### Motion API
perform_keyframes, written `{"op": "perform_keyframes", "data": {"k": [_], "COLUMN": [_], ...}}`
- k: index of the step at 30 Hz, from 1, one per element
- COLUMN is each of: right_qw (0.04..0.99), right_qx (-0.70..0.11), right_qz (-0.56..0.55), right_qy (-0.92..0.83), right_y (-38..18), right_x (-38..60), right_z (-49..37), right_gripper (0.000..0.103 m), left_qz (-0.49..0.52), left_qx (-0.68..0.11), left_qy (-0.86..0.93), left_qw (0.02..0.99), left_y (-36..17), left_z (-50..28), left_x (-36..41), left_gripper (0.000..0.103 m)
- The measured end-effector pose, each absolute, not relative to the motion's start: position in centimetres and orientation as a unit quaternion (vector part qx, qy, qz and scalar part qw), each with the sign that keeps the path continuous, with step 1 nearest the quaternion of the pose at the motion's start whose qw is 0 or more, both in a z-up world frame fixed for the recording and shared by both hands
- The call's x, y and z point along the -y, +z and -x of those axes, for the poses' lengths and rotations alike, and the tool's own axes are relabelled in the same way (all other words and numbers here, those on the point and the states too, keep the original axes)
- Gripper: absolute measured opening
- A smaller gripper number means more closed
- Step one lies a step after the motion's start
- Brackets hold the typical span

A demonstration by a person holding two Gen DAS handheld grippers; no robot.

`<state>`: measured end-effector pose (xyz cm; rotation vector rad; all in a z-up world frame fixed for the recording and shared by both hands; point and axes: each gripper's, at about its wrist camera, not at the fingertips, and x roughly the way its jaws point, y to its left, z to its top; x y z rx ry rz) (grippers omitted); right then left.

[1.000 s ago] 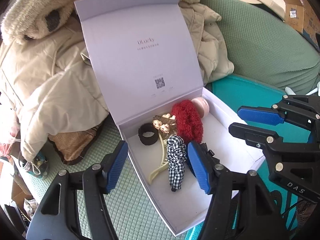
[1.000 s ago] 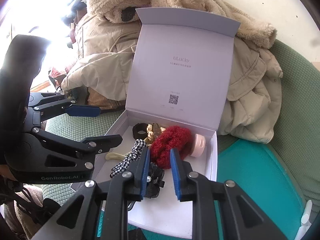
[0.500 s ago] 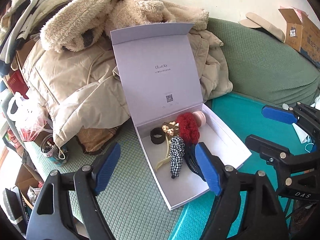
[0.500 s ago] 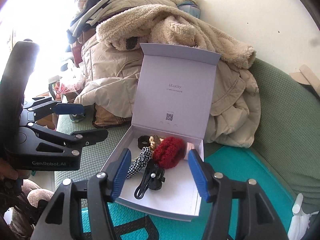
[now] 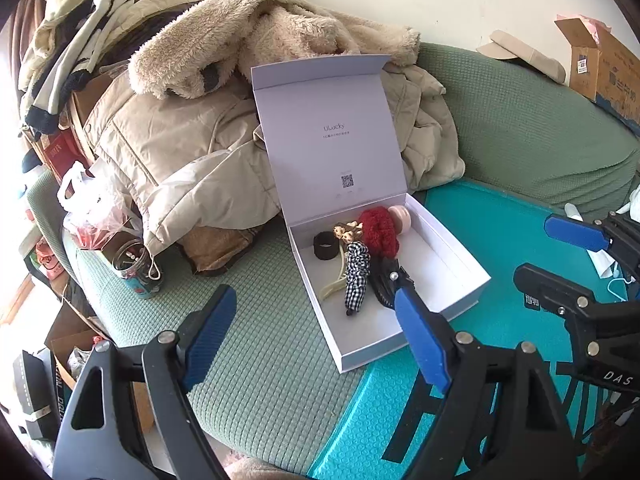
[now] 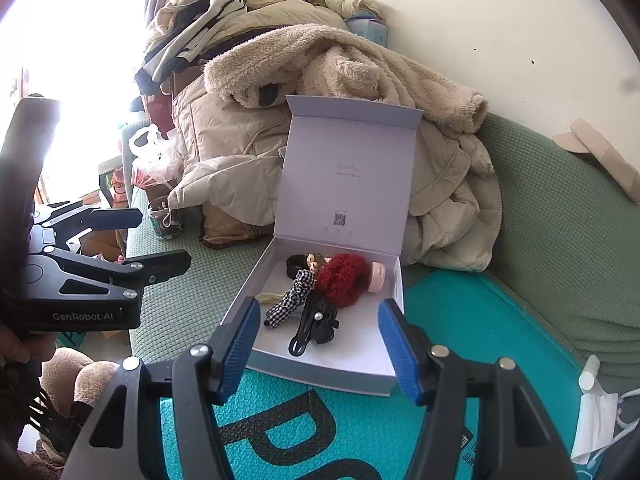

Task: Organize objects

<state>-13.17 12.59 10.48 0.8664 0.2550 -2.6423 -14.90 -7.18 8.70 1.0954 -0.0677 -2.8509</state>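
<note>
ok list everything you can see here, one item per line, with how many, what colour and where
box: 1, white, lid open, lying across the sofa and mat
red scrunchie: 1, dark red, back of box
checked scrunchie: 1, black and white, middle of box
black hair clip: 1, black, in box, beside the checked scrunchie
black hair band: 1, black, back left corner of box
cream clip: 1, cream, left side of box
pink round case: 1, pink, back of box beside the red scrunchie
coats: pile, beige, behind box
sofa: 1, green
mat: 1, teal, on the sofa seat
left gripper: 1, black with blue pads, open
right gripper: 1, black with blue pads, open
</note>
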Motion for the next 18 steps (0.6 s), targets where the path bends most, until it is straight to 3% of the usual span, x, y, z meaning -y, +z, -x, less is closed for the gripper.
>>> {"op": "perform_keyframes", "data": {"k": [18], "right_qw": [0.166], "right_qx": [-0.079], "right_qz": [-0.326], "right_qy": [-0.927], "right_y": [9.0], "right_x": [-12.7], "right_z": [8.3], "right_gripper": [0.062], "left_qz": [-0.377], "left_qx": [0.01], "left_qy": [-0.924], "left_qw": [0.054], "left_y": [7.6], "left_z": [8.7], "left_x": [6.0], "left_gripper": [0.081]}}
